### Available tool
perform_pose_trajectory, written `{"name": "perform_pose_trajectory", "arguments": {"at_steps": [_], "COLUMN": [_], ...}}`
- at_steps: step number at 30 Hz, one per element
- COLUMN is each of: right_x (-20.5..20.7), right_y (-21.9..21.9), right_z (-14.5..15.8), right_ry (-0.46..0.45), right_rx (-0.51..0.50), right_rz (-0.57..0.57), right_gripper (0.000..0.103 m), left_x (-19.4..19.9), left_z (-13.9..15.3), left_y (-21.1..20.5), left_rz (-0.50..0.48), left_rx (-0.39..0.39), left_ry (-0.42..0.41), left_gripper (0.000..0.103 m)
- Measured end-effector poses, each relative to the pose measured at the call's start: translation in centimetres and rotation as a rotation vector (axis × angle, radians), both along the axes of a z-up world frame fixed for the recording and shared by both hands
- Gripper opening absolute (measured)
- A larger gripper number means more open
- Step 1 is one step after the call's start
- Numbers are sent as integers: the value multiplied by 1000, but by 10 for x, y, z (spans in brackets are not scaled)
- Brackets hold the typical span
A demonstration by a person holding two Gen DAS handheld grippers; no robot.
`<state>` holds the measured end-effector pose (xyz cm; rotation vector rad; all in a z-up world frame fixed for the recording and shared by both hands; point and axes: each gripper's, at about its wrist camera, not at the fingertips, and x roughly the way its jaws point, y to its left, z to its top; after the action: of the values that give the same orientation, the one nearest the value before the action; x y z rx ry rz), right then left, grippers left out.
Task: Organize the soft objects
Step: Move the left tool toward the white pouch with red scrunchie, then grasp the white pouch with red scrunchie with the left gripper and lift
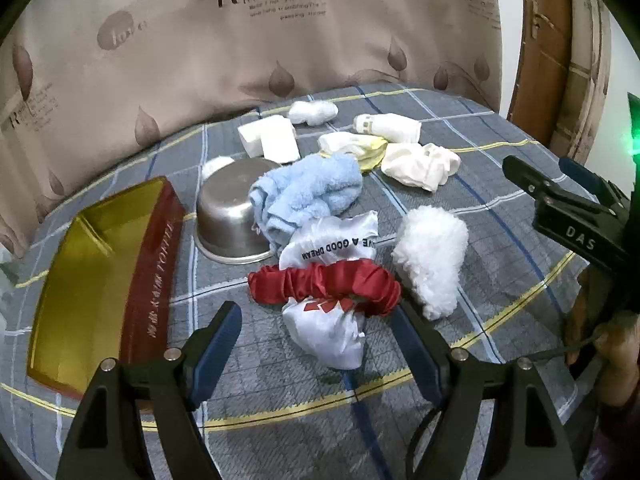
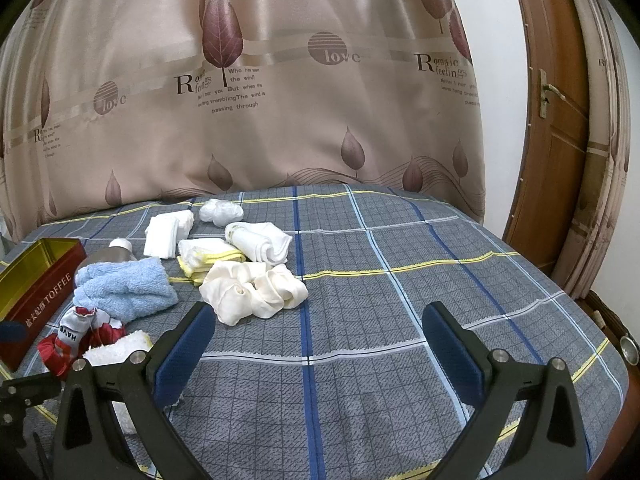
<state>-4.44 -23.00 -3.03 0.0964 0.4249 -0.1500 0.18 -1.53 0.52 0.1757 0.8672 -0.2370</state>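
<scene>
On the plaid bedspread [image 2: 360, 320], the left gripper [image 1: 316, 320] hangs with jaws spread around a red scrunchie [image 1: 324, 286]; the right gripper [image 2: 316, 344] is spread too, empty. Beyond lie a blue towel [image 1: 308, 192], steel bowl [image 1: 226, 216], toffee tin [image 1: 100, 272] and white cloths [image 1: 420, 164].

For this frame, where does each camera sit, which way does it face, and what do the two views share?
Left wrist: on the left gripper, low over the plaid bedspread, facing the curtain; red scrunchie just ahead, jaws open. The right gripper and a hand show at right.
Right wrist: on the right gripper, further right, facing the same curtain and a wooden door; jaws open over bare bedspread.
Shared: blue towel, toffee tin, cream cloths.
</scene>
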Motion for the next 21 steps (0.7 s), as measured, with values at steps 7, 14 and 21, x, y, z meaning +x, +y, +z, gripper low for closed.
{"name": "perform_pose_trajectory", "arguments": {"at_steps": [7, 14, 21], "right_x": [1, 1, 2], "right_y": [0, 0, 0], "right_z": [0, 0, -1], "right_ry": [1, 4, 7], "right_rx": [1, 2, 1], "right_rz": [0, 0, 0], "right_gripper": [103, 103, 103], "left_x": [13, 18, 25], "left_z": [-8, -13, -24], "left_y": [1, -2, 0], "left_rz": [1, 9, 48], "left_rx": [2, 45, 53], "left_ry": [24, 1, 52], "left_gripper": [80, 79, 16]}}
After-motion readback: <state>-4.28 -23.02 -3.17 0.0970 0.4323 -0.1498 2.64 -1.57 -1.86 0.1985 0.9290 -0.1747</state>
